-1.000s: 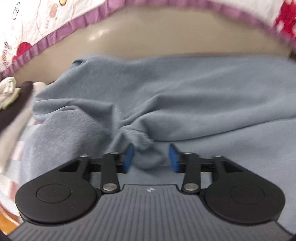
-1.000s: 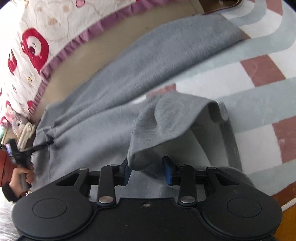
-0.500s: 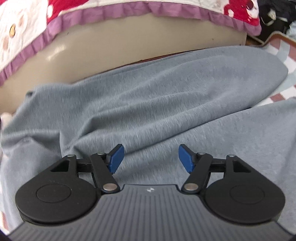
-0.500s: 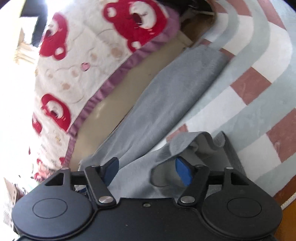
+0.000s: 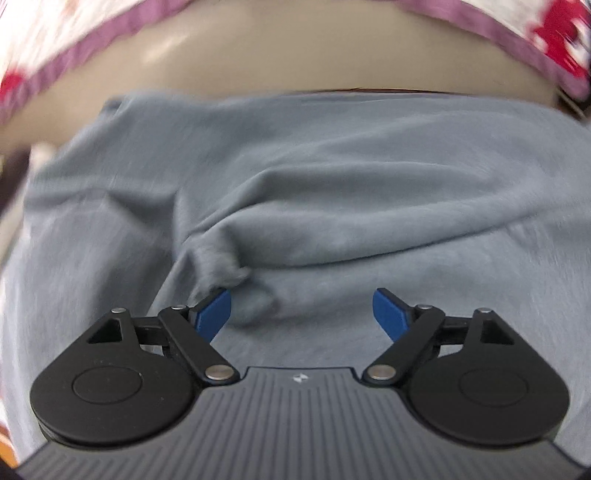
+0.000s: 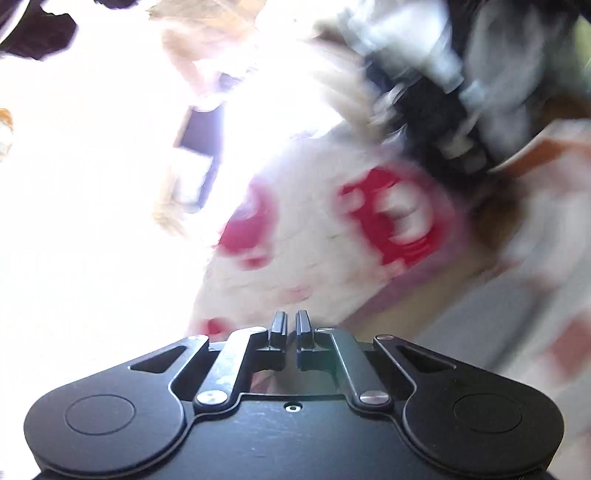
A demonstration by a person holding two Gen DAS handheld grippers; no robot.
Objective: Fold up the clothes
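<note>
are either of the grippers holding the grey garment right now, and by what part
Neither. The left gripper is opening over the grey garment, pressing nothing; the right gripper is shut with nothing between its fingers.

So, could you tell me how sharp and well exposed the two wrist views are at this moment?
Left wrist view: evenly lit; the gray garment is slightly smeared, the quilt edge more so; fisheye bends the scene. Right wrist view: heavy motion blur; the left side is blown out white; only the right gripper is crisp.

The left gripper (image 5: 301, 308) is angled downward, its jaws opening wide, nothing gripped between them. The right gripper (image 6: 291, 326) is held level, jaws closed together, empty.
</note>
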